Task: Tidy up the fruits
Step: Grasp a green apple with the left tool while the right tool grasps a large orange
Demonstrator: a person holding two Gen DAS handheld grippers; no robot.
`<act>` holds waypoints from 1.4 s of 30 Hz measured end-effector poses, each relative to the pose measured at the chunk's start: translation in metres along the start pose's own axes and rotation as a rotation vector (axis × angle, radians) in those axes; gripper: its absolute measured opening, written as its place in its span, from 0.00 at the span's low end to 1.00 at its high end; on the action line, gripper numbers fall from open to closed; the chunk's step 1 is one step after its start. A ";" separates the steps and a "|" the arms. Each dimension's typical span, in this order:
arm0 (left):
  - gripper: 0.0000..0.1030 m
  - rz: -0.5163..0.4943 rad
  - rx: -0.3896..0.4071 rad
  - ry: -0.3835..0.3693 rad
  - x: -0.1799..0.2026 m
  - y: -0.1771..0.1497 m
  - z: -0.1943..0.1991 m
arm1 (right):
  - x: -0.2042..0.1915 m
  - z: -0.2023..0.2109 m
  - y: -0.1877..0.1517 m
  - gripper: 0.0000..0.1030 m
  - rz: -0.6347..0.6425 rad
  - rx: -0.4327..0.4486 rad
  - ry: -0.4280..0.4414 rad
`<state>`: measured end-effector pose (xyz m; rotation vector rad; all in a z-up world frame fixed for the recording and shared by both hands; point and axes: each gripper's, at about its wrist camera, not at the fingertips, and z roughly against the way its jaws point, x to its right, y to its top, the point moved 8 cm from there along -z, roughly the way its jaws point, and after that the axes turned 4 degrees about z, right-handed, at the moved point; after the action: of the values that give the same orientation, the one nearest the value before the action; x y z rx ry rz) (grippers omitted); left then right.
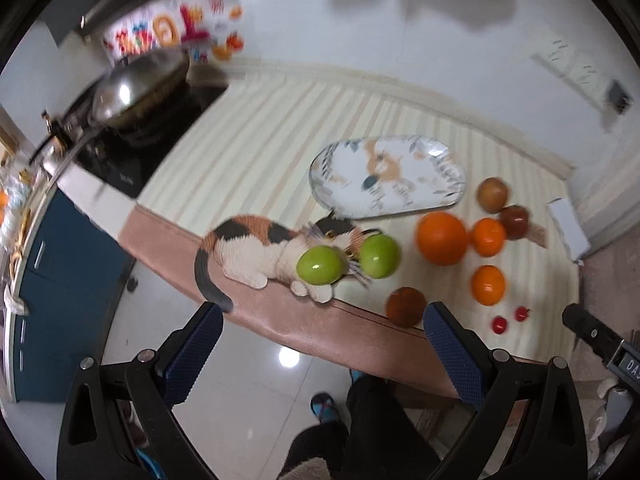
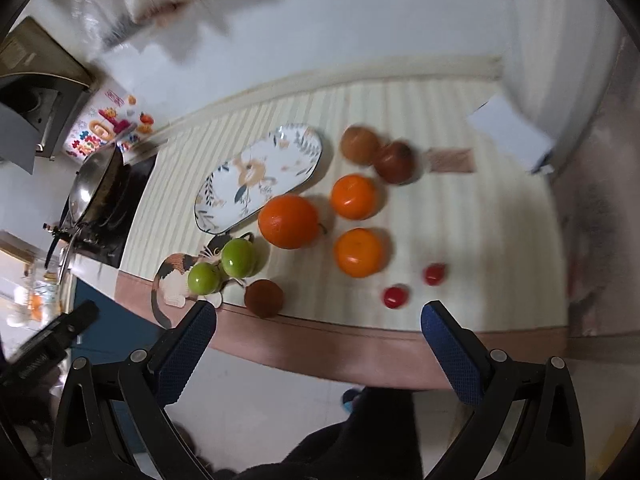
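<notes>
An oval floral plate (image 1: 387,176) (image 2: 260,178) lies empty on a striped counter mat. Beside it sit a large orange (image 1: 441,238) (image 2: 289,221), two smaller oranges (image 1: 487,285) (image 2: 359,253), two green fruits (image 1: 321,265) (image 2: 239,257), brown fruits (image 1: 405,306) (image 2: 263,297) and two small red cherry tomatoes (image 1: 499,325) (image 2: 396,297). My left gripper (image 1: 322,320) is open and empty, held above the counter's front edge. My right gripper (image 2: 318,318) is open and empty, also short of the fruit.
A calico cat figure (image 1: 256,250) lies under the green fruits at the counter edge. A wok (image 1: 132,92) sits on the stove at left. A white box (image 2: 510,132) stands at the far right corner. Tiled floor and the person's legs lie below.
</notes>
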<state>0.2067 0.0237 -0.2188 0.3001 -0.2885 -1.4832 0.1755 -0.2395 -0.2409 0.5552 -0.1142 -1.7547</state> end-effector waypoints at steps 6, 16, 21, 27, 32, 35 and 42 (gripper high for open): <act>0.99 0.124 -0.176 0.036 -0.024 0.016 -0.079 | -0.017 -0.099 0.047 1.00 0.069 -0.144 0.028; 0.88 0.293 -0.417 -0.011 -0.028 0.019 -0.182 | -0.033 -0.200 0.081 1.00 0.127 -0.317 0.036; 0.77 0.251 -0.474 -0.015 -0.015 0.013 -0.205 | -0.035 -0.220 0.084 1.00 0.149 -0.367 0.038; 0.58 0.254 -0.470 -0.036 -0.007 0.016 -0.208 | -0.042 -0.240 0.078 1.00 0.174 -0.421 0.048; 0.58 0.234 -0.446 -0.027 0.001 0.030 -0.202 | -0.050 -0.248 0.070 0.99 0.219 -0.448 0.039; 0.57 0.211 -0.436 -0.015 0.006 0.033 -0.202 | -0.052 -0.256 0.061 0.92 0.239 -0.473 0.023; 0.57 0.220 -0.433 -0.016 0.012 0.035 -0.199 | -0.058 -0.260 0.058 0.86 0.283 -0.441 0.004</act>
<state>0.3135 0.0176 -0.3903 -0.0893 -0.0077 -1.2912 0.3467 -0.1442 -0.4308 0.2066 0.1869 -1.4421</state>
